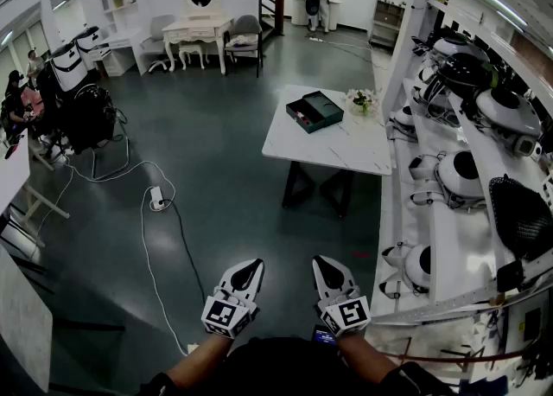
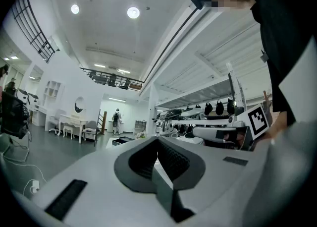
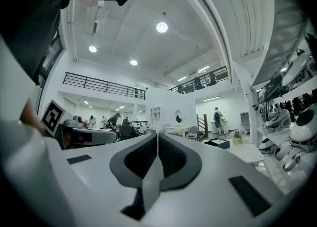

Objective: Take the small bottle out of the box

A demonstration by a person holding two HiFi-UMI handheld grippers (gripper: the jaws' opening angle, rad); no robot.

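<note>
Green box (image 1: 314, 111) on table (image 1: 363, 150), far ahead — left gripper (image 1: 251, 263), right gripper (image 1: 320, 260) closed, empty

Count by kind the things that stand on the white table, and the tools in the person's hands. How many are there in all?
On the white table:
dark green box: 1
flowers: 1
In the hands:
tools: 2, the left tool and the right tool, both shut and empty
Total: 4

Box (image 1: 314, 111) on table (image 1: 337, 150); flowers (image 1: 360, 100) beside it; shelves (image 1: 449, 247) right of table
</note>
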